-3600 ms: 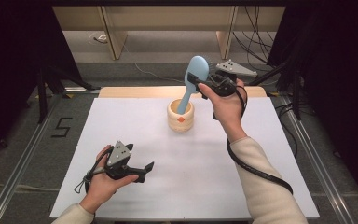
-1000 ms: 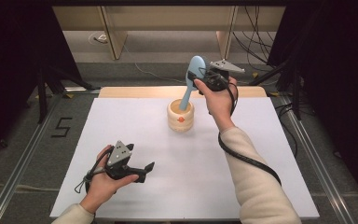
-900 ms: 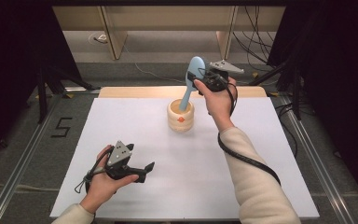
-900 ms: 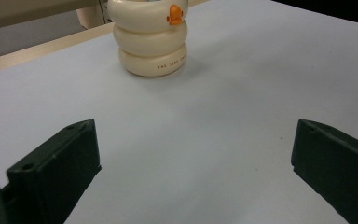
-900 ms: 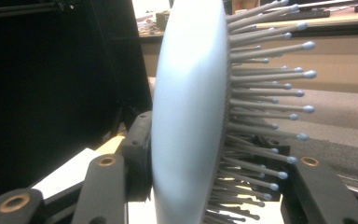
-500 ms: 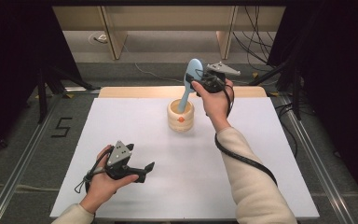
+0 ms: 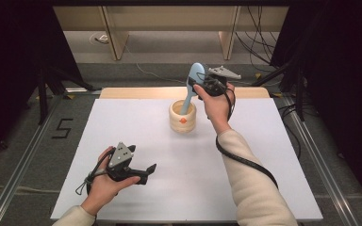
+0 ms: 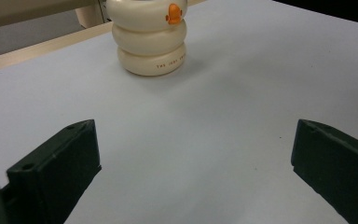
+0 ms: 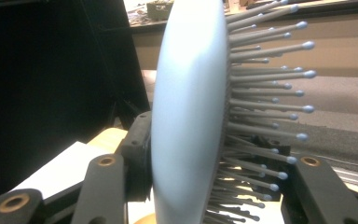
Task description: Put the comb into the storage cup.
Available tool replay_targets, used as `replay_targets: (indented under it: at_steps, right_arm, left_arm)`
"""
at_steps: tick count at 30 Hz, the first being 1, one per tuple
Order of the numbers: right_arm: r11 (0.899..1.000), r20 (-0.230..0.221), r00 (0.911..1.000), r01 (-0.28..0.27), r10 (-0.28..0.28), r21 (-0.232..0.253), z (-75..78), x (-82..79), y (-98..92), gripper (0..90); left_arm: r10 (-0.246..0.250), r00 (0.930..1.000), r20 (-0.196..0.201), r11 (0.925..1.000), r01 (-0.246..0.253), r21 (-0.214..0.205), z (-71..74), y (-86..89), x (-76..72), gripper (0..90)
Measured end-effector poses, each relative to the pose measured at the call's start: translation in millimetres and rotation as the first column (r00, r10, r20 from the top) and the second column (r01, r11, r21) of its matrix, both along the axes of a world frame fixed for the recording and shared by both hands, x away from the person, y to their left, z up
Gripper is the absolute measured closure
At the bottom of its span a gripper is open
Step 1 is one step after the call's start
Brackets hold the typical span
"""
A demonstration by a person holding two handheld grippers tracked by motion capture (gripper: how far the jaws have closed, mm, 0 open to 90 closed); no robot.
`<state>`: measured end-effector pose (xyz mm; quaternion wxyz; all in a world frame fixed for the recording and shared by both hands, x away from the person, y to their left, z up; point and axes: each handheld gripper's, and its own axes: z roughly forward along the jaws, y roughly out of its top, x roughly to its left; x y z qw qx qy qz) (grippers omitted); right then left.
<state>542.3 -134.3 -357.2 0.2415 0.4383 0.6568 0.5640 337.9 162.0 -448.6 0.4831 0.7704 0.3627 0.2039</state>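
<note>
Your right gripper (image 7: 202, 88) is up above the cup (image 7: 183, 117), just behind it and a bit to the right. Its jaws are closed on the brush (image 7: 192, 87). In the right gripper view the brush (image 9: 191, 116) stands between the two jaws, with its smooth blue back on one side and its thin bristles with little round tips on the other. The jaws press on it from both sides.

The brush is light blue. Its handle goes down into the cup, and its wide head sticks up above the cup, leaning a little to the right. I cannot tell if the handle touches the bottom of the cup.

The cup is cream, with three round rings stacked up and a small orange mark on the front. It stands upright on the white bench (image 7: 264, 155), near the far edge. In the left gripper view the cup (image 8: 149, 37) is far ahead of the jaws, and you can see small writing on its bottom ring.

Your left gripper (image 7: 143, 172) is well in front of the cup and off to the left, near your edge of the bench. Your left hand (image 7: 104, 181) holds it low over the bench. Its jaws are wide apart and there is nothing between them, just bare white bench.
</note>
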Motion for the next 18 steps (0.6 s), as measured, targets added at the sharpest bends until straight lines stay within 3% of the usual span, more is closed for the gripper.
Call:
replay_targets:
  at_steps: [18]
  right_arm:
    - [1.0,-0.018,0.9998,0.009,-0.009,-0.001,-12.4,3.8,3.0,51.1]
  left_arm:
    - [-0.002,1.0,-0.002,1.0,0.002,-0.001,-0.4,-0.2,0.1,0.6]
